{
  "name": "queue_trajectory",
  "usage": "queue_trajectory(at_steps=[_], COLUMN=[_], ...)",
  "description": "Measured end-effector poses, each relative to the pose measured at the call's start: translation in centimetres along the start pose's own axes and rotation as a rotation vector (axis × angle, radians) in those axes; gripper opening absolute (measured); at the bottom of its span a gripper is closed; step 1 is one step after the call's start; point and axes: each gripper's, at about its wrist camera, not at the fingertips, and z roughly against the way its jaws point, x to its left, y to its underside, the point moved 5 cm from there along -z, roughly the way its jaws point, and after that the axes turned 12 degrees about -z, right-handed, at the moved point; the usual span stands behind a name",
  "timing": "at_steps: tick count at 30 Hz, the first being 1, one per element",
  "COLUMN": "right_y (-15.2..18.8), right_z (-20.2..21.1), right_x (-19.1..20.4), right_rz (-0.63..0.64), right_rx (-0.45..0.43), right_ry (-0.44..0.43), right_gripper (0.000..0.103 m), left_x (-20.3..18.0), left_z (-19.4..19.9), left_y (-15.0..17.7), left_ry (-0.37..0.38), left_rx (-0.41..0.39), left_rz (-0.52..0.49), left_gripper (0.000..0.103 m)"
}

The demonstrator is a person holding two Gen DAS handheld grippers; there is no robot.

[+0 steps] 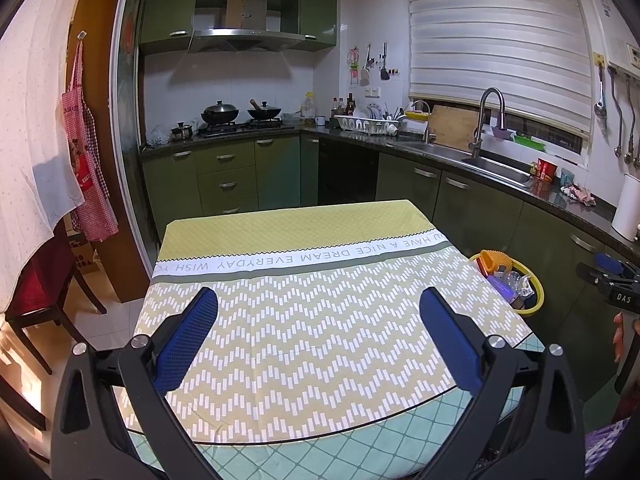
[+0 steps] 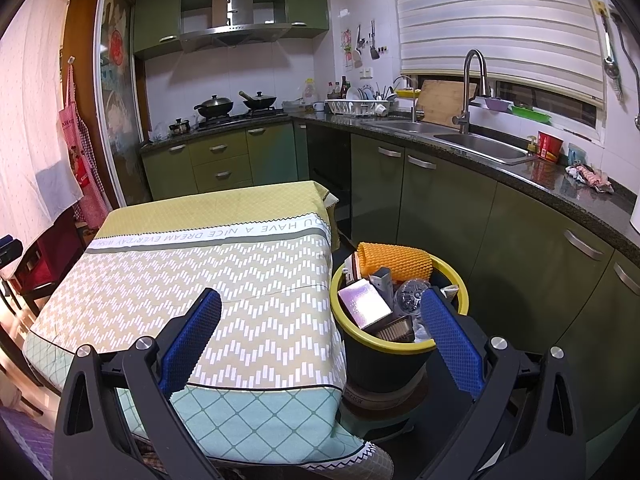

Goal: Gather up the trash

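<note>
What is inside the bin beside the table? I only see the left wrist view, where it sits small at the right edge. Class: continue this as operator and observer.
Observer: The right wrist view looks down into the yellow-rimmed bin. An orange ridged mat stands at the back.
Operator: Anything else?
Observer: A pale pink box leans at the left, with a crumpled clear plastic bottle beside it.
Operator: Is the right gripper holding something?
Observer: No. The right gripper has its jaws wide apart with nothing between them.
Operator: Does the bin stand on the floor?
Observer: It rests on a low stool next to the table.
</note>
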Motion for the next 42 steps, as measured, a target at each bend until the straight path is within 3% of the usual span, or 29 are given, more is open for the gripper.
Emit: queue_trajectory(at_steps=[16,25,31,33,38,42], right_y=[0.1,0.1,-0.9,-1.6,-4.0,-4.7], right_z=[-0.8,-3.7,-9.9,-12.5,-20.3,-27.3], right_x=[-0.1,0.3,1.7,2.9,7.2,10.6], right_rz=[0.001,0.037,0.08,0.104,0.131,0.102], right_rx=[0.022,0.082,0.181,0.214,0.297,0.369], right_ry=[-0.002,0.021,0.018,0.002,-0.059,-0.123], right_gripper=[0.098,0.098,0.098,0.098,0.098,0.098], left_x=[0.0,2.2,5.8,7.7,11.4,12.9], left_z=[-1.0,-5.1,-11.3,-14.0,-21.5,-26.0], left_y=[0.4,0.5,0.1,-0.3,-0.1,0.7], left_ry=[0.021,0.043,0.041,0.003,0.003,-0.05], left_rx=[0.016,0.068,0.106,0.099,0.197,0.251], left_rz=[0.009,0.061,0.099,0.106,0.143,0.109], left_gripper=[0.096,0.096,0.096,0.096,0.096,0.096])
